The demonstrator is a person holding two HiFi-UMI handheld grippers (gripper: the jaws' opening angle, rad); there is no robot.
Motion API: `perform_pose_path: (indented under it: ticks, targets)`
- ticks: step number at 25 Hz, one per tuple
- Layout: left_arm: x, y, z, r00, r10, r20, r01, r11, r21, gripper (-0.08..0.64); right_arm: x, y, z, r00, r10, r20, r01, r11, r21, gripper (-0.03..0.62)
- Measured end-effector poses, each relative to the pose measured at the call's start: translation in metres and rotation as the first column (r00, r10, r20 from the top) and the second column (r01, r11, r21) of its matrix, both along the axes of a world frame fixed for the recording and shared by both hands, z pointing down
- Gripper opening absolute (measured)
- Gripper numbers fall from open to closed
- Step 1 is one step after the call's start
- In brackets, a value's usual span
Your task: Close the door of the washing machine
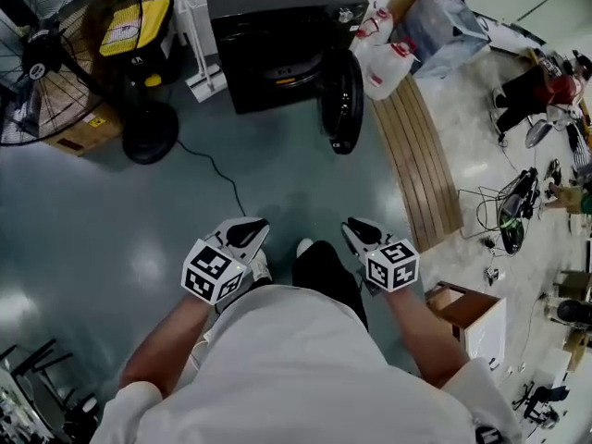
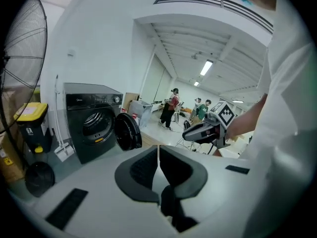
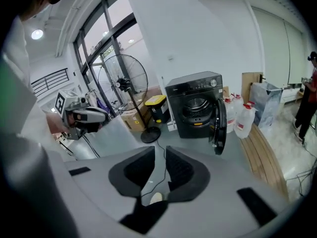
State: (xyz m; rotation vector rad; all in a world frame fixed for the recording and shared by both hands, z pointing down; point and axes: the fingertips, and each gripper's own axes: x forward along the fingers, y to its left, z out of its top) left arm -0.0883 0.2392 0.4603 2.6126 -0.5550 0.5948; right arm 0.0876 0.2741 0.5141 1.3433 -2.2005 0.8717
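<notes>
The black washing machine (image 1: pixel 277 35) stands at the far side of the grey-green floor, its round door (image 1: pixel 340 100) swung open toward the right. It also shows in the left gripper view as the machine (image 2: pixel 91 128) with its door (image 2: pixel 128 131), and in the right gripper view as the machine (image 3: pixel 195 105) with its door (image 3: pixel 218 125). Both grippers hang in front of the person's body, well short of the machine. My left gripper (image 1: pixel 252 228) (image 2: pixel 158 150) has its pads together, nothing between them. My right gripper (image 1: pixel 356 227) (image 3: pixel 159 152) shows a gap with only floor behind it.
A big standing fan (image 1: pixel 46 63) with a round base (image 1: pixel 150 132) is at the left, its cable (image 1: pixel 217 169) trailing across the floor. A yellow-lidded bin (image 1: pixel 139 30) sits beside the machine. Plastic jugs (image 1: pixel 388 63) and a wooden slat strip (image 1: pixel 421 155) are to the right, with people (image 1: pixel 532 95) beyond.
</notes>
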Motion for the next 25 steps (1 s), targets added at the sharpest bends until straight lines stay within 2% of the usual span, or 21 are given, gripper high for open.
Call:
perform_pose_path:
  ticks: [6,10,13,16,20,25]
  targets:
    - [0.047,-0.068,0.001,1.0,-0.031,-0.002,0.031,0.999,-0.009,0.021,0.078,-0.078,0.028,0.999,0.053,-0.006,-0.054,0.998,-0.028,0.089]
    - [0.082,-0.117,-0.013,0.998,-0.06,-0.014,0.06,0.998,0.004,0.021,0.126,-0.146,0.051,0.999,0.025,-0.026,-0.026,0.999,-0.043,0.091]
    - [0.109,-0.152,-0.015,0.997,-0.075,0.009,0.075,0.997,0.012,0.021,0.159,-0.193,0.07,1.0,0.005,-0.013,-0.006,0.997,-0.074,0.091]
    - [0.127,-0.177,-0.016,0.995,-0.104,0.015,0.103,0.995,0.005,0.021,0.182,-0.228,0.094,1.0,-0.008,0.008,0.009,0.992,-0.122,0.098]
    - [0.151,-0.191,-0.017,0.995,-0.09,0.03,0.091,0.996,-0.022,0.02,0.207,-0.273,0.118,0.999,0.003,0.038,0.003,0.988,-0.156,0.104]
    - [0.157,-0.206,-0.012,0.995,-0.072,0.072,0.075,0.996,-0.04,0.017,0.225,-0.312,0.157,0.999,0.028,0.045,-0.017,0.976,-0.217,0.112]
